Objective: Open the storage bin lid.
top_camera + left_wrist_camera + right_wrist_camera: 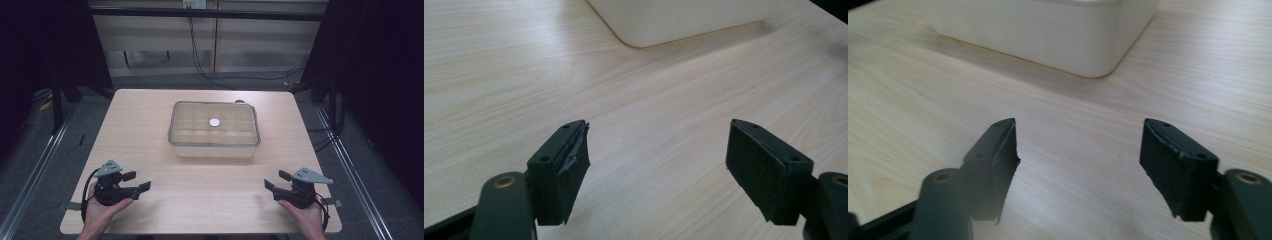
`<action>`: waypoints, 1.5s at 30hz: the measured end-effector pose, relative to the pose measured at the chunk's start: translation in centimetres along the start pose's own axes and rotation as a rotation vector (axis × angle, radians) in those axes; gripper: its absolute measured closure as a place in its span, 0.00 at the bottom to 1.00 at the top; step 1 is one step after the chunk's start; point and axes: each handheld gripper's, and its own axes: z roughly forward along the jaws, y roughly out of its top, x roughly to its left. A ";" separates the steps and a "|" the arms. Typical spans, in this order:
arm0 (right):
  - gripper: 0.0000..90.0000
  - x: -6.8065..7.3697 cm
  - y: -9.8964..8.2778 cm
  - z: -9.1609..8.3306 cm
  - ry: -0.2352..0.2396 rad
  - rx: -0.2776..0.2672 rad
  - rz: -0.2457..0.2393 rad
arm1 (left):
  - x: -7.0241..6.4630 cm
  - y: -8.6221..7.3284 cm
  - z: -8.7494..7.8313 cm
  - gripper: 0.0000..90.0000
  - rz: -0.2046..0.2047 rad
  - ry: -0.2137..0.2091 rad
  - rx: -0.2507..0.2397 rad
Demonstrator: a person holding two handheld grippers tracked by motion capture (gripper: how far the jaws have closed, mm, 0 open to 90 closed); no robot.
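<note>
Down at the near edge of the counter (150, 135), the left hand-held gripper (142, 183) rests in the person's left hand (102, 210), its jaws spread apart with nothing but bare wood between them. In the left gripper view the two black pads (566, 170) stand wide, and the left one has a ragged, chipped edge at its tip. The right hand-held gripper (272, 181) sits in the right hand (305, 212) at the opposite near corner, well apart from the left one, and its jaws are likewise released and empty. In the right gripper view one pad (1175, 170) shows a worn front edge.

Ahead of both grippers, between them and toward the far side, stands a clear lidded container (214, 130), touched by neither. A small round white disc (214, 122) shows at its middle; whether it lies on the lid or inside cannot be told. Faint divisions seem to run through the container, but they are hard to make out. Each gripper view cuts the container off at the top edge, leaving a rounded pale corner (644, 30) (1088, 45). A dark object peeks out just behind the container's far right corner, mostly hidden.
</note>
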 end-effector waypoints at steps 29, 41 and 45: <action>0.44 0.8 1.8 -1.5 0.103 0.001 0.067 | -0.5 0.3 0.0 0.30 0.004 -0.011 0.003; 0.35 1.0 3.6 -1.5 0.128 0.034 0.065 | -1.0 2.0 0.8 0.34 0.046 -0.012 0.023; 0.33 0.7 4.4 -1.5 0.122 0.053 0.042 | -0.8 2.3 1.2 0.34 0.051 -0.005 0.036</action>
